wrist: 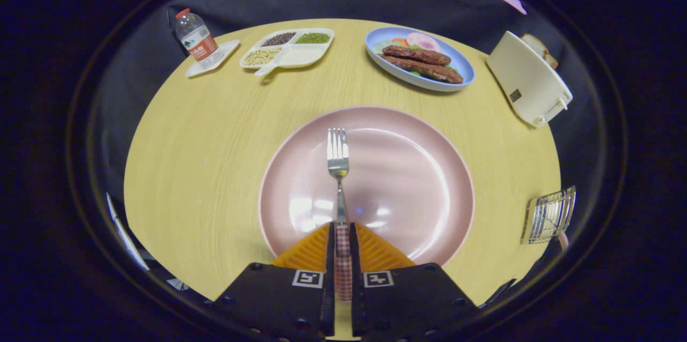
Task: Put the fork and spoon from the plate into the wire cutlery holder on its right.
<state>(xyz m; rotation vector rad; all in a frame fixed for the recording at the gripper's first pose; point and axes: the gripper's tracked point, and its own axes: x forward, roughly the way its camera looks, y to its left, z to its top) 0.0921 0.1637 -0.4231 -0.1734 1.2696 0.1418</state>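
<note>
Item: fork (338, 170), handle clenched in our gripper (342, 230), tines at 12 o'clock over the plate (429, 181). We judge: keep it level, swing to holder (548, 216) at 3 o'clock, drop handle-first.

The gripper (342, 232) has both fingers (308, 250) pressed on the checked handle of the fork (338, 157), tines pointing far over the pink plate (408, 170). The wire cutlery holder (548, 216) stands right of the plate on the table (204, 143), well apart from the fork.

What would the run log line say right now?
jaws: shut on metal fork with checked handle | over: round pink plate | target: wire cutlery holder
</note>
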